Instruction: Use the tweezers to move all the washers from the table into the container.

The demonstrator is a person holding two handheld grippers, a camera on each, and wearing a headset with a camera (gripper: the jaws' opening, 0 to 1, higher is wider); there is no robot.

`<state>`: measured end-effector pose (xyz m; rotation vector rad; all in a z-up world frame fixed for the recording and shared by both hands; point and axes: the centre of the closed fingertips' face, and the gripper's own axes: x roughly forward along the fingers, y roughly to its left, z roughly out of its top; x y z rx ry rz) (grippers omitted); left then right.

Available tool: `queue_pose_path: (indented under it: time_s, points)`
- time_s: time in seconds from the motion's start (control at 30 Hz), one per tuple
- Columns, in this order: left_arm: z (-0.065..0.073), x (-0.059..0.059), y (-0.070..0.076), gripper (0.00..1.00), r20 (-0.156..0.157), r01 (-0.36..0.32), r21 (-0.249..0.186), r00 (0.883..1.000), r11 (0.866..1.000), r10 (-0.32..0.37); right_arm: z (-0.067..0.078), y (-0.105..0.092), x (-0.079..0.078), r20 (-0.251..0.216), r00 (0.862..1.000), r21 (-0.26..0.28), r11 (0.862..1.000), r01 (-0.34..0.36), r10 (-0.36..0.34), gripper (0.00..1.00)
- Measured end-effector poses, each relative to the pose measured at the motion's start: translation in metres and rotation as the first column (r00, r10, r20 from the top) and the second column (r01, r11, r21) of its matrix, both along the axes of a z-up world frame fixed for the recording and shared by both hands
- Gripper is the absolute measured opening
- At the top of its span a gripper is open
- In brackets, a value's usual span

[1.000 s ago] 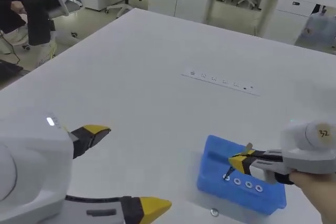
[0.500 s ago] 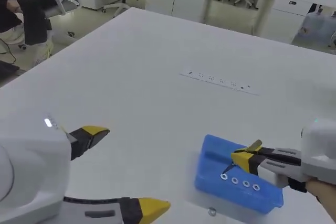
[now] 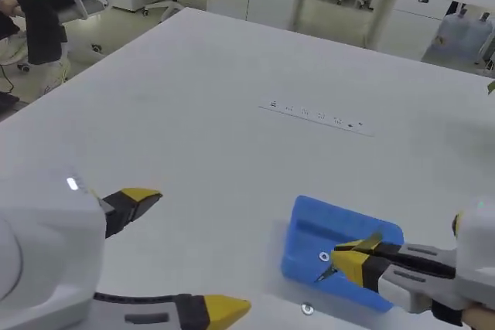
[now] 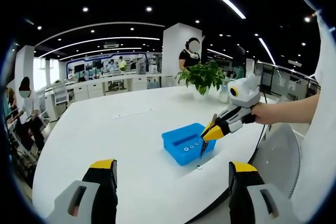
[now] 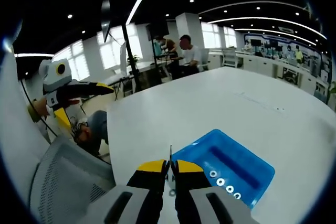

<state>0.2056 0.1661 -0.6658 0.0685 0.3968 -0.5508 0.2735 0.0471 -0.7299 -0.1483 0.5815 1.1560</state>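
Four washers (image 5: 220,181) lie in a row in the blue container (image 3: 344,222). One last washer (image 3: 308,309) sits on the table (image 3: 232,137), just near of the container. The right gripper (image 5: 169,167), clamped on the tweezers (image 4: 202,148), hangs close over it. The left gripper (image 4: 173,170) gapes wide, idle at left.

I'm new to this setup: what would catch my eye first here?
The blue container sits on the white table, a row of washers inside. The right gripper holds tweezers at its near side, and one loose washer lies on the table just outside it.
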Motion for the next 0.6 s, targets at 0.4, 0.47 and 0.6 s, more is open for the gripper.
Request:
queue_pose_path:
  time_s: [0.4, 0.47, 0.6]
  points:
    - [0.001, 0.001, 0.004, 0.88, 0.003, -0.011, 0.002, 1.0, 1.0, 0.011, -0.035, 0.002, -0.004, -0.064, 0.997, -0.056, 0.998, -0.039, 0.035, 0.03]
    - [0.001, 0.001, 0.005, 0.88, 0.001, -0.012, 0.002, 1.0, 1.0, 0.012, -0.039, 0.003, -0.006, -0.061, 0.997, -0.075, 0.996, -0.049, 0.044, 0.03]
    - [0.001, 0.0, 0.004, 0.88, 0.0, -0.012, 0.004, 1.0, 1.0, 0.012, -0.041, 0.002, -0.007, -0.049, 0.997, -0.09, 0.994, -0.056, 0.052, 0.03]
